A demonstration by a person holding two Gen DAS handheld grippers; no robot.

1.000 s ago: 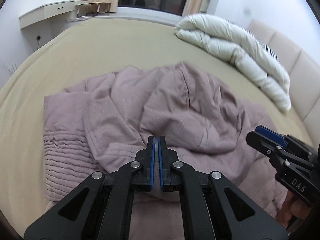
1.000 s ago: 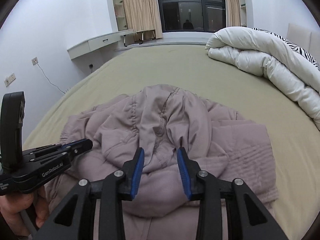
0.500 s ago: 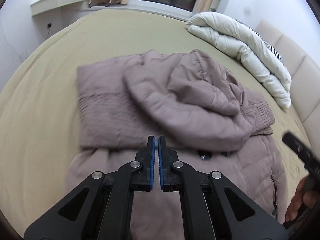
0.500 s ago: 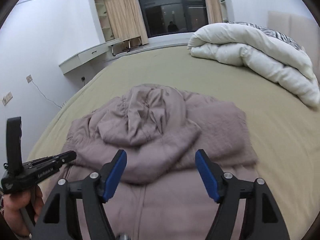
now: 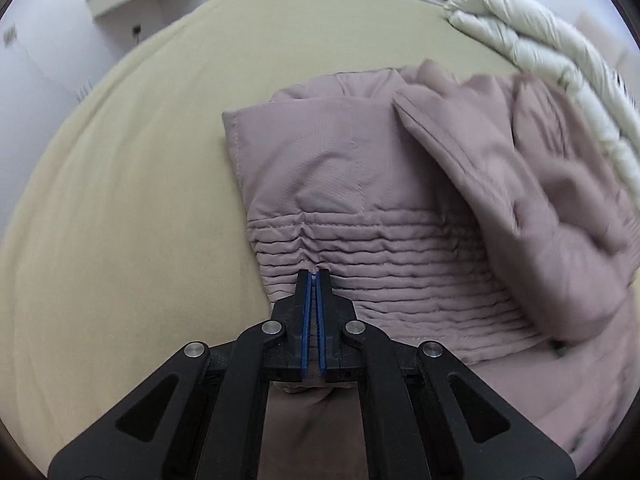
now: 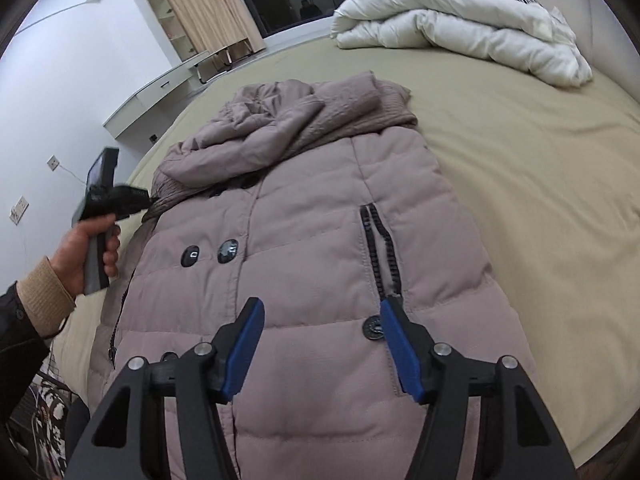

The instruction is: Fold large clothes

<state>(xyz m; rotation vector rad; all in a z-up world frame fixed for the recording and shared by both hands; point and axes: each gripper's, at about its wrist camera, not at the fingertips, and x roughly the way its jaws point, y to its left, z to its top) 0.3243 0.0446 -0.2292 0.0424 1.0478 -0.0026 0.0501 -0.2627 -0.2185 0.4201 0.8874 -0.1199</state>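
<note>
Left gripper (image 5: 313,280) has its blue pads pressed together, tips at the ribbed cuff (image 5: 384,276) of a sleeve; whether a pinch of fabric sits between them I cannot tell. Right gripper (image 6: 320,316) hovers over the lower front of the coat (image 6: 320,240), jaws apart and closing, nothing between them

Coat: mauve padded, lies front-up along the middle of the bed (image 6: 540,168), hood (image 6: 260,120) and both sleeves already laid across its chest. White duvet (image 6: 460,28) sits well beyond the coat's hood end

Judged step: bring the hem up over the chest

Notes for doing it well:
- take both hem corners, one per gripper, so the fold line stays square to the coat
- bite through all padded layers, shell alone will slip
- lift low and carry toward the hood, keeping the sleeves tucked under
- press out trapped air before letting go
</note>
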